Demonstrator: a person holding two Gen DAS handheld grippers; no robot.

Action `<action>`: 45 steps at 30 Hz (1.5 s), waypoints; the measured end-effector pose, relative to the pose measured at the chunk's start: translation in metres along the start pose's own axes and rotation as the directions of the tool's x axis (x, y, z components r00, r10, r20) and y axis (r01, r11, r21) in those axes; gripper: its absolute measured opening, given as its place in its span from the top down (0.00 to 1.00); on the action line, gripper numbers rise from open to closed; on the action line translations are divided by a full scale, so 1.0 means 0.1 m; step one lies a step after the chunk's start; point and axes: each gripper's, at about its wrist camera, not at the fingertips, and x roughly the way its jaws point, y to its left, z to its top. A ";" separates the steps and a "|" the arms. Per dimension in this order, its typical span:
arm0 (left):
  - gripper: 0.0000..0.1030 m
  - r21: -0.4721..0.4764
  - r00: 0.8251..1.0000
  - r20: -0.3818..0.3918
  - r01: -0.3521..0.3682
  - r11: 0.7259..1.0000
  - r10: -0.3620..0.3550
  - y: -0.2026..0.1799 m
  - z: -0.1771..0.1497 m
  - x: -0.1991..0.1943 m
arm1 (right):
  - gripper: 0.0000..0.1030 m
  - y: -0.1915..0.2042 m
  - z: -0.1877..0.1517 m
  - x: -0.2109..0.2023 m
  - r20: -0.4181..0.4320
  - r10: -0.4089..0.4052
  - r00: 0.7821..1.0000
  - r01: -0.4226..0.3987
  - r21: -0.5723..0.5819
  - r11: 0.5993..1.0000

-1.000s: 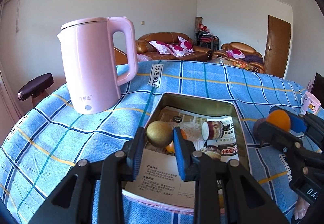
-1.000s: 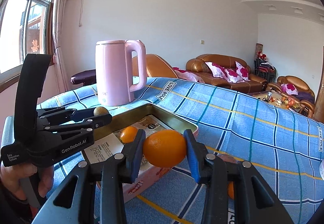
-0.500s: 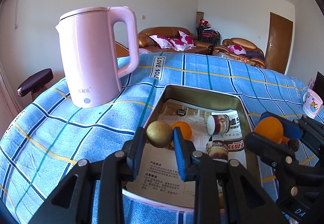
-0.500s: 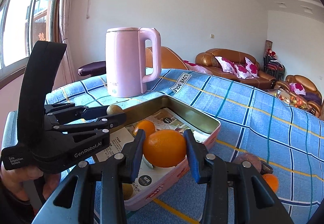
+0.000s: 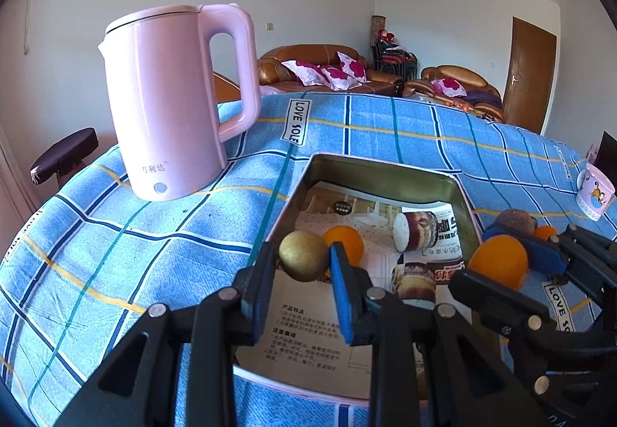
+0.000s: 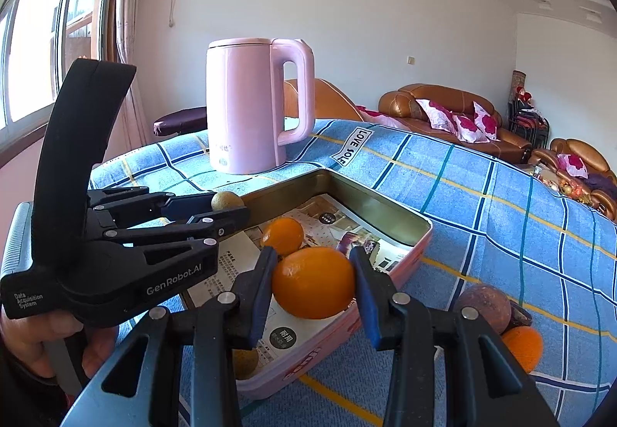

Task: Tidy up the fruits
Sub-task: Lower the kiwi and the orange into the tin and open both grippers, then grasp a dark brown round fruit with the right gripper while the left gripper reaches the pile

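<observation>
Blue checked cloth [image 5: 115, 257] covers the table, and on it lies a shallow metal tin [image 5: 381, 172] with a pink outer wall and printed paper lining its bottom. The left gripper [image 5: 304, 272] is clamped on a small golden-brown fruit [image 5: 304, 260], held above the tin's left edge, near its front corner. The right gripper [image 6: 313, 286] is clamped on a large orange [image 6: 313, 282], which hangs over the tin's right edge close to the front corner; in the left wrist view the same orange [image 5: 498, 265] shows just beside the tin's right wall. A smaller orange [image 6: 283, 235] already lies inside the tin on the paper, near the left wall, and another yellowish fruit [image 6: 246, 363] sits at the tin's front corner, partly hidden by a finger. Outside the tin, on the cloth beside its right edge, rest a dark purplish-brown fruit [image 6: 482, 305] and, touching it, one more small orange [image 6: 522, 346]. A pink kettle [image 5: 173, 103] stands upright towards the cloth's far left corner, well apart from the tin. A patterned mug [image 5: 594, 191] stands at the far right edge. A hand [image 6: 31, 346] grips the handle of the left tool.
</observation>
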 end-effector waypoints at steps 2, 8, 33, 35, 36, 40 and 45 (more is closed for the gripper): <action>0.71 0.002 1.000 -0.009 0.003 1.000 -0.003 0.00 0.00 0.02 | 0.60 0.00 0.00 0.03 -0.015 0.003 1.000 -0.003 -0.001 1.000; 0.71 0.014 0.999 -0.031 0.010 1.000 -0.010 -0.03 0.00 0.06 | 0.60 0.00 -0.01 0.07 -0.042 0.010 0.999 -0.010 0.001 1.000; 0.55 0.003 0.999 -0.041 0.028 1.000 -0.028 -0.01 -0.02 0.06 | 0.45 -0.01 -0.02 0.13 -0.080 0.009 0.997 -0.008 0.018 1.000; 0.45 -0.001 0.999 -0.029 0.034 0.999 -0.034 -0.02 -0.03 0.02 | 0.44 -0.01 -0.02 0.09 -0.065 -0.003 0.998 0.004 0.020 1.000; 0.43 -0.001 0.999 -0.021 0.031 1.000 -0.031 -0.04 -0.03 0.00 | 0.42 -0.02 -0.03 0.06 -0.056 -0.014 0.998 0.015 0.021 1.000; 0.30 0.017 1.000 0.014 0.026 1.000 -0.026 -0.13 0.00 -0.13 | 0.42 -0.14 -0.09 -0.15 -0.023 -0.058 0.998 0.059 0.019 0.998; 0.24 0.021 0.998 0.040 0.049 0.999 -0.050 -0.29 0.12 -0.26 | 0.40 -0.56 -0.25 -0.52 -0.030 -0.152 0.988 0.154 0.054 0.987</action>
